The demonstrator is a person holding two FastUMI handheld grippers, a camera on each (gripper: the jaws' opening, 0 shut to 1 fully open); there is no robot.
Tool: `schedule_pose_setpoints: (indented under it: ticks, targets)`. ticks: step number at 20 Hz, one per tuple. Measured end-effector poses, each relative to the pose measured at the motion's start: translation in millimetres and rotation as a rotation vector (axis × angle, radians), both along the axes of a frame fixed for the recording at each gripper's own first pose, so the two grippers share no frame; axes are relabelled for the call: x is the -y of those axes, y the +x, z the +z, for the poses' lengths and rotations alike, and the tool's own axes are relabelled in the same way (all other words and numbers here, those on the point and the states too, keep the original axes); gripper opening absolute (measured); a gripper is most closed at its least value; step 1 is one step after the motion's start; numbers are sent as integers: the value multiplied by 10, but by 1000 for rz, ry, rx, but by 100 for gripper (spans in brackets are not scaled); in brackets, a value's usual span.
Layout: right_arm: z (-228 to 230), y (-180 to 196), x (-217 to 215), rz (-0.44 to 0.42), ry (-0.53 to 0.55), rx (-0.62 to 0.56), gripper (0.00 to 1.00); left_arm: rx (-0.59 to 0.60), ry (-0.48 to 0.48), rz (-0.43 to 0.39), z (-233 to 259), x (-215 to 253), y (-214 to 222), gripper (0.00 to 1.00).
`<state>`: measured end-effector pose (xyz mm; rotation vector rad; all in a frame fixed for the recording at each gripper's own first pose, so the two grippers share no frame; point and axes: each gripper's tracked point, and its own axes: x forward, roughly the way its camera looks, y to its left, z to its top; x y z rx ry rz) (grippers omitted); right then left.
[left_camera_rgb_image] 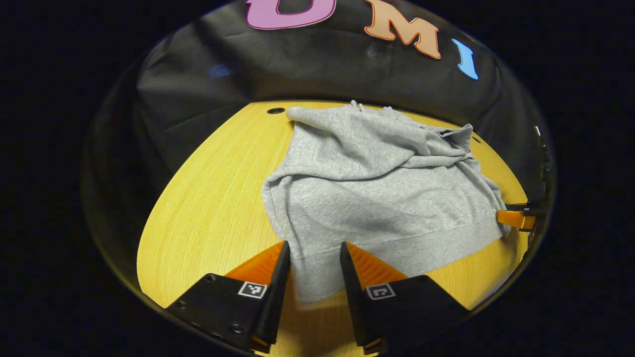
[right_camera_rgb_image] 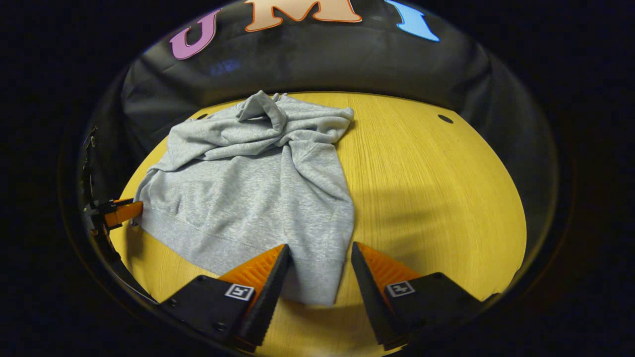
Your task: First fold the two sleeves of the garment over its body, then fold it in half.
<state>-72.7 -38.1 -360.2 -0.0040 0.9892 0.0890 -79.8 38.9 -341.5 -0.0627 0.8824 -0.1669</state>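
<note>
Left gripper (left_camera_rgb_image: 315,255): jaws spread, the grey garment's (left_camera_rgb_image: 367,193) hem corner lying between them on the yellow table (left_camera_rgb_image: 208,208), not pinched. Over to the right gripper (right_camera_rgb_image: 317,258): jaws spread too, straddling the opposite hem corner. Both sleeves lie folded over the body, bunched beyond the jaws.

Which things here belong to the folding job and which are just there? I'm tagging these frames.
Job:
grey garment, sleeves already laid over its body
left gripper, open at one hem corner
right gripper, open at the other

Just there:
wooden table
holes in the tabletop
</note>
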Motion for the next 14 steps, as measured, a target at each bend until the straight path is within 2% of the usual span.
schedule_pose_setpoints:
  ticks: [1,3,4,6,7,8,11,14]
  targets:
    - [-9,0,-40,23,7,4,68,9,-16,-17,1,59,32,53]
    - [-6,14,-120,42,29,-2,46,30,-36,-28,33,108,81,24]
    - [-12,-11,-122,25,40,-16,34,33,-37,-32,6,125,105,17]
    - [8,8,-135,6,63,-39,12,38,-45,-30,17,153,130,10]
    - [20,-1,-142,-9,68,-57,12,43,-48,-25,33,158,132,7]
    - [-6,9,-147,-13,76,-65,6,44,-52,-21,26,156,138,0]
    - [46,-29,-146,-30,110,-89,6,15,-74,-6,36,153,107,0]
    - [119,-68,-161,-37,144,-103,6,-14,-67,-28,40,126,36,0]
